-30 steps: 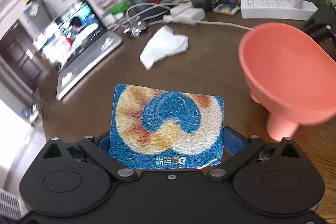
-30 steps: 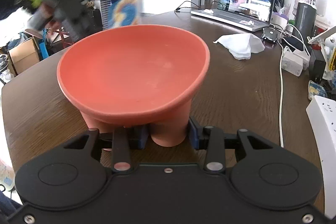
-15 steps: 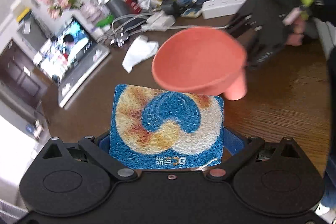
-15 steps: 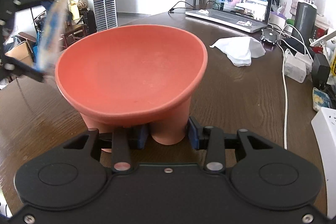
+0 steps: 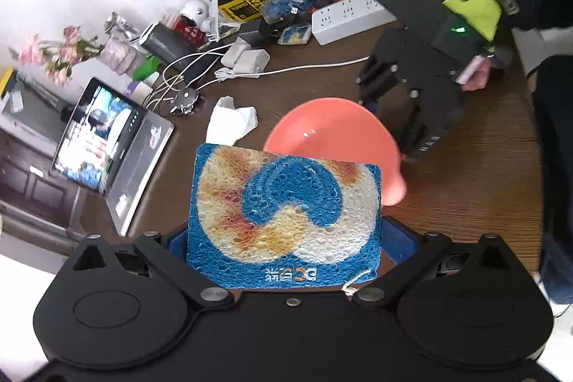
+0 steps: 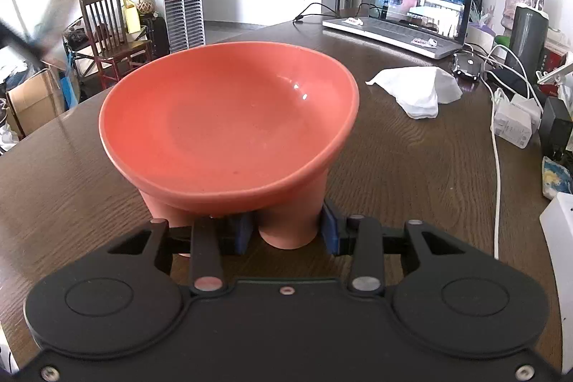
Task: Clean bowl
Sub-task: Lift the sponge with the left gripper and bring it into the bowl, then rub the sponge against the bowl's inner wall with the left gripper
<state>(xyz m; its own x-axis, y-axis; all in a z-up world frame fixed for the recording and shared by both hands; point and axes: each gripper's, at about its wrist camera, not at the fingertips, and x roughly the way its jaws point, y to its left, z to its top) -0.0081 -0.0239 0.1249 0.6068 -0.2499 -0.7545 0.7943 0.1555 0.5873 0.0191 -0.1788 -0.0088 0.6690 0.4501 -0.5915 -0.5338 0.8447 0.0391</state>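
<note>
The dark wooden desk (image 6: 412,167) carries everything, and both claws work above it. The open laptop (image 6: 415,9) sits far ahead of the right claw, toward its right side, its screen lit. The orange bowl (image 6: 229,120) is the task's thing: it rests tilted toward the camera directly in front of the right claw (image 6: 286,233), whose blue pads are pressed against one of the bowl's stubby legs, pinching it. In the left wrist view the same bowl (image 5: 333,127) lies just beyond the left claw (image 5: 286,238), partly hidden behind the sponge, with the right claw (image 5: 412,102) reaching it from the far right side.

The left claw pinches a flat sponge cloth (image 5: 286,213), blue with white and orange swirls, held upright between its blue pads so the cloth's top edge overlaps the near rim of the bowl in that view. A white power strip (image 5: 347,17) lies farther out, beyond the bowl. A crumpled white tissue (image 6: 419,88) lies on the desk ahead and to the right of the right claw, between the bowl and the laptop.
</note>
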